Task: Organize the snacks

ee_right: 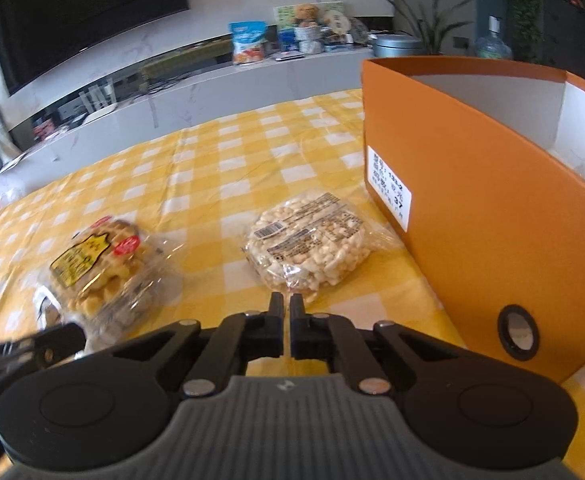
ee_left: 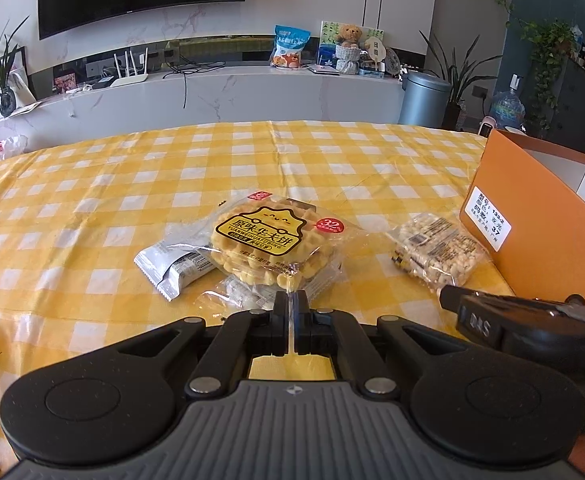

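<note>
The left gripper [ee_left: 291, 300] has its jaws drawn nearly together with only a thin slit between them, and whether they pinch the clear film at the near edge of the waffle pack cannot be told, since the fingers cover that seam. The right gripper [ee_right: 286, 305] is likewise narrowed to a slim gap and grips nothing; its tips stand just short of the puffed-rice pack. In the left wrist view the right tool's black body [ee_left: 524, 320] cuts in from the right and hides the table's near right part.

The clear-wrapped yellow waffle cake pack with a yellow cat-shaped label and red round sticker [ee_left: 278, 244] lies near the middle of the near half of the yellow-and-white checked tablecloth [ee_left: 172, 168]. It rests partly on a silver foil sachet [ee_left: 172, 266], whose right part it covers, and on another clear packet beneath it that is too hidden to identify. In the right wrist view this pile [ee_right: 104, 264] is blurred.

The clear bag of pale puffed-rice cake with a printed barcode label [ee_right: 306, 236] lies flat toward the table's right edge, just beside the open orange cardboard box with a white inside and a white sticker [ee_right: 492, 216], which stands at that edge. The box's far right side is cut off, and its contents are barely visible.
</note>
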Demonstrator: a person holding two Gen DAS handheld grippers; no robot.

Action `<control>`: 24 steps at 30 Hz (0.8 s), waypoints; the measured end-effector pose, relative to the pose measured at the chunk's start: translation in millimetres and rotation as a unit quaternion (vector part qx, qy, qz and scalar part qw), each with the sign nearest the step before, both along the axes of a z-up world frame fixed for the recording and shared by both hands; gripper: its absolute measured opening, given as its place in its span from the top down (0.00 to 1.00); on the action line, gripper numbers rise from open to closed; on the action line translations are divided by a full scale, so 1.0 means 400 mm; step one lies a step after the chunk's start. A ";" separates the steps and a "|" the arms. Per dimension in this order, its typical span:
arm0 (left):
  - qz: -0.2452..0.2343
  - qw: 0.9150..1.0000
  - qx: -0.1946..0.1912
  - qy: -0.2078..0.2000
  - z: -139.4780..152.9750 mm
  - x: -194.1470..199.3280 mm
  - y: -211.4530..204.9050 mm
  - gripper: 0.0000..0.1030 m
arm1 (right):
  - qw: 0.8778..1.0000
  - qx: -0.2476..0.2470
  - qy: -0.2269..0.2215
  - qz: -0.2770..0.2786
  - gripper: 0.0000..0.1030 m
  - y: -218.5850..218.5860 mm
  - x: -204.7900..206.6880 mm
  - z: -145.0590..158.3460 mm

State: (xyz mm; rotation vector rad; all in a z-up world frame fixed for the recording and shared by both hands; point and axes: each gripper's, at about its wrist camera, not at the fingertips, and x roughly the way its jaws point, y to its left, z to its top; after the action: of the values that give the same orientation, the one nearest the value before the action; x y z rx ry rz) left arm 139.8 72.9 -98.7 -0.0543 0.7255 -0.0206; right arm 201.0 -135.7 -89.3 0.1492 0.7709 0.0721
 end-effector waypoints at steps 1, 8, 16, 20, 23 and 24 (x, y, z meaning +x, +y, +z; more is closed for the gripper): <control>0.001 1.000 -0.002 0.001 0.002 -0.007 0.001 0.98 | 1.000 -0.001 0.000 0.020 1.00 -0.005 -0.011 0.004; 0.000 1.000 -0.019 0.022 0.020 -0.075 0.000 0.98 | 0.990 -0.008 0.025 0.140 1.00 -0.058 -0.098 0.030; -0.030 0.997 -0.022 0.061 0.020 -0.201 -0.058 0.98 | 0.974 -0.038 0.045 0.217 1.00 -0.140 -0.209 0.055; -0.046 0.996 -0.004 0.082 0.002 -0.255 -0.085 0.98 | 0.966 -0.042 0.057 0.248 1.00 -0.169 -0.261 0.058; -0.048 0.994 0.005 0.095 0.000 -0.283 -0.077 0.98 | 0.964 -0.038 0.058 0.258 1.00 -0.180 -0.298 0.057; -0.045 0.994 0.009 0.098 0.001 -0.289 -0.070 0.98 | 0.964 -0.035 0.058 0.257 1.00 -0.181 -0.310 0.057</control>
State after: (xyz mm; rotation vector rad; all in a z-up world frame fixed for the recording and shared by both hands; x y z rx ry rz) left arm 24.0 45.0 -98.3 -0.0070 0.9235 -0.0955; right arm 77.0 -208.1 -66.6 -0.1187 0.9141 0.5335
